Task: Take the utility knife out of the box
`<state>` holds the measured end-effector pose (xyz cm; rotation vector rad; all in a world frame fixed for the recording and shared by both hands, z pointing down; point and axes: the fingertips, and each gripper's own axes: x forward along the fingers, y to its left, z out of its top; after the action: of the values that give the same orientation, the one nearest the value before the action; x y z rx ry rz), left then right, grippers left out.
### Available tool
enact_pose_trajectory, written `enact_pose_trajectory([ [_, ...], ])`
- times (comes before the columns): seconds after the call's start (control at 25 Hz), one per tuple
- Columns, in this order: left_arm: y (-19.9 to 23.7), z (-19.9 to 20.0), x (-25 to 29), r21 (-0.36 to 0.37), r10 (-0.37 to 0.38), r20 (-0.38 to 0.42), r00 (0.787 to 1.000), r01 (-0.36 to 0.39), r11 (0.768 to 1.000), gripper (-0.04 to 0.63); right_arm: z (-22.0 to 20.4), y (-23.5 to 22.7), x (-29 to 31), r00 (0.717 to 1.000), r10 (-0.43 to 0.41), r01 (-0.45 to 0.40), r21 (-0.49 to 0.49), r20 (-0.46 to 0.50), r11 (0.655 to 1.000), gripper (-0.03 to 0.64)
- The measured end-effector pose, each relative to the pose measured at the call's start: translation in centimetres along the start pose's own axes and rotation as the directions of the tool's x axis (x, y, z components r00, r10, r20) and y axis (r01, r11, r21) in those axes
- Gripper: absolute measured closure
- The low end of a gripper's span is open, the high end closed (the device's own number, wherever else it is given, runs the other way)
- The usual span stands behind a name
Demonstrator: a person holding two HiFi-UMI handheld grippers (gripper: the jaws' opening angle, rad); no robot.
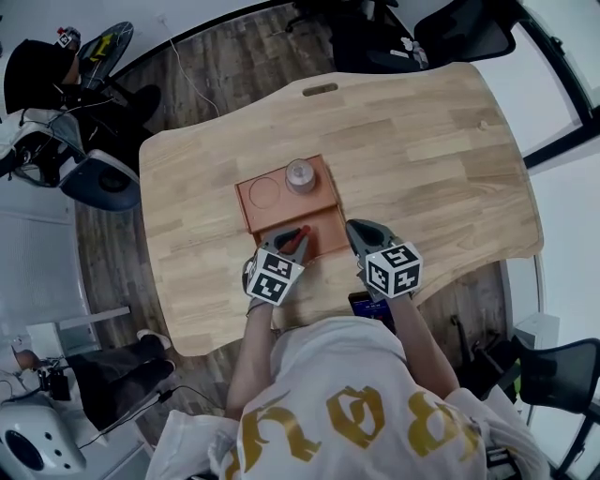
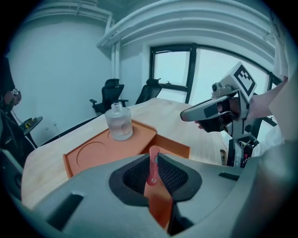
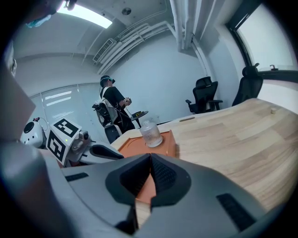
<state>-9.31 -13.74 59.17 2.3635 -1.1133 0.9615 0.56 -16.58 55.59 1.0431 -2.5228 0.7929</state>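
Observation:
The orange box (image 1: 242, 201) lies mid-table, and its front compartment sits just ahead of both grippers. My left gripper (image 1: 292, 240) is shut on the red utility knife (image 1: 298, 232) over that compartment. In the left gripper view the thin red knife (image 2: 152, 163) stands pinched between the black pads of the left gripper (image 2: 152, 160), with the box (image 2: 139, 135) behind it. My right gripper (image 1: 359, 230) hovers at the box's right front corner. Its jaws (image 3: 150, 160) meet with nothing between them, and the box (image 3: 168, 140) lies beyond.
A small clear glass bottle (image 1: 300, 175) stands in the box's far part, beside a round recess (image 1: 264, 192). A dark phone (image 1: 368, 306) lies at the table's near edge. A person (image 1: 37, 80) stands off the table's far left. Office chairs (image 1: 459, 28) line the far side.

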Motion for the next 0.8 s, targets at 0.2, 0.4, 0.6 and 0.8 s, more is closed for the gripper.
enact_pose_trajectory([
  [0.2, 0.1, 0.6, -1.4, -0.041, 0.017, 0.047, 0.999, -0.015, 0.999, 0.54, 0.5, 0.0, -0.5, 0.998, -0.055, 0.056, -0.031, 0.029, 0.998, 0.604],
  [0.4, 0.3, 1.4, -2.8, -0.069, 0.036, 0.108, 0.993, -0.029, 0.997, 0.54, 0.9, 1.2, -1.0, 0.997, -0.06, 0.063, -0.066, 0.045, 0.996, 0.605],
  [0.6, 0.3, 2.2, -5.1, -0.113, 0.077, 0.175, 0.982, -0.058, 0.992, 0.54, 1.4, 1.9, -1.6, 0.997, -0.058, 0.063, -0.091, 0.057, 0.994, 0.604],
  [0.8, -0.1, 2.8, -7.0, -0.126, 0.097, 0.225, 0.97, -0.07, 0.99, 0.54, 2.1, 3.0, -2.2, 0.995, -0.053, 0.063, -0.116, 0.087, 0.991, 0.604],
])
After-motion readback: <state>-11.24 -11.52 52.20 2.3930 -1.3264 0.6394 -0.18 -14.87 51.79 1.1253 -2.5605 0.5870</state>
